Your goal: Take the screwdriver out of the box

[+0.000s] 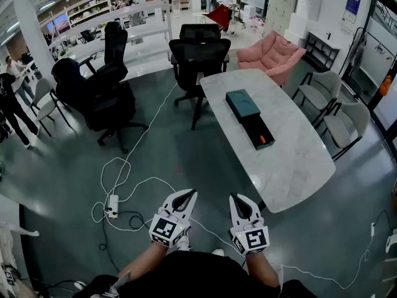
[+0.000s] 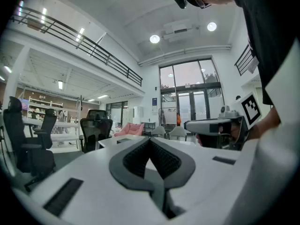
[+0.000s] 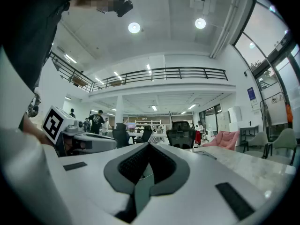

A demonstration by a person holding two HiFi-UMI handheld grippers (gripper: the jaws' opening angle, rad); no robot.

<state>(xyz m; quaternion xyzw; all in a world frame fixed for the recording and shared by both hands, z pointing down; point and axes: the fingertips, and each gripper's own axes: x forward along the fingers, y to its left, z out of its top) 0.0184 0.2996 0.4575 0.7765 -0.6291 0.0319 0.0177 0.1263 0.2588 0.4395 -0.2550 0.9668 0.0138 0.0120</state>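
Note:
On the white marble table (image 1: 291,160) lies an open black box (image 1: 257,131) with an orange-handled screwdriver (image 1: 263,140) at its near end. A dark teal lid (image 1: 242,104) rests just behind it. My left gripper (image 1: 190,194) and right gripper (image 1: 235,197) are held level side by side above the floor, well short of the table's near edge. Both are shut with nothing between the jaws. The left gripper view has its tips (image 2: 150,139) meeting, with the right gripper (image 2: 213,125) beside it. In the right gripper view the tips (image 3: 149,145) meet and the table (image 3: 255,165) lies at the right.
A black office chair (image 1: 198,58) stands at the table's far end and others (image 1: 102,92) at the left. A pink armchair (image 1: 273,54) and grey chairs (image 1: 344,120) flank the table's right. A power strip (image 1: 113,205) and white cables (image 1: 142,182) lie on the floor. People stand far left.

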